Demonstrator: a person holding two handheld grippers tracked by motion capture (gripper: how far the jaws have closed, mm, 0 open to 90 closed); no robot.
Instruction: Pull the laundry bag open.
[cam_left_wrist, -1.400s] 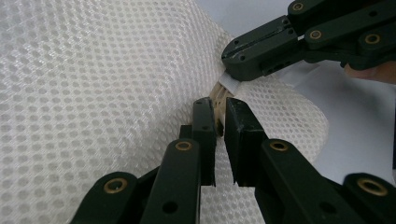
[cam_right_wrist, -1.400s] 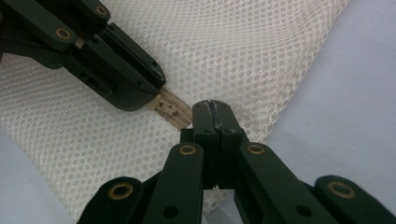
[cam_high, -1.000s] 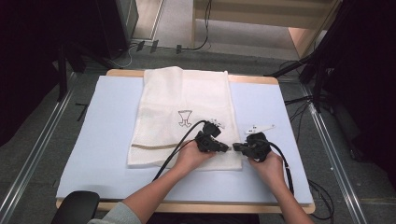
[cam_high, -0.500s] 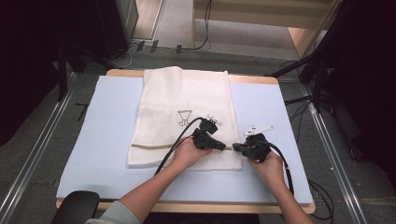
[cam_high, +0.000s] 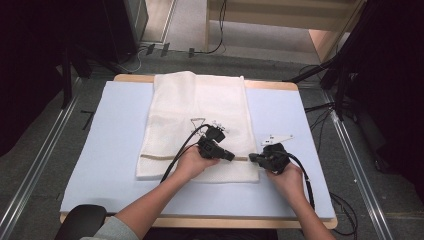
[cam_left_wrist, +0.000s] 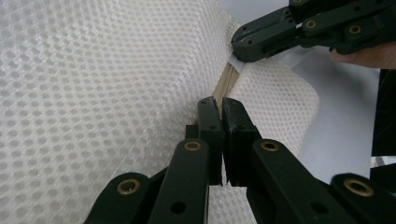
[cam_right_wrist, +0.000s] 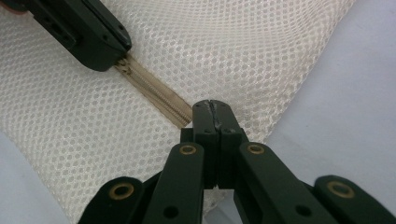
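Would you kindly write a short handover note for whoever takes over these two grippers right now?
Left gripper: shut on the tan zipper of the white mesh laundry bag, part-way along the bag's near end.
Right gripper: shut on the bag's right edge at the zipper's end, holding it steady.
The bag lies flat on the pale blue table mat.
Done: both grips are set.
Left: run the zipper along; I cannot tell whether it is being opened or closed.
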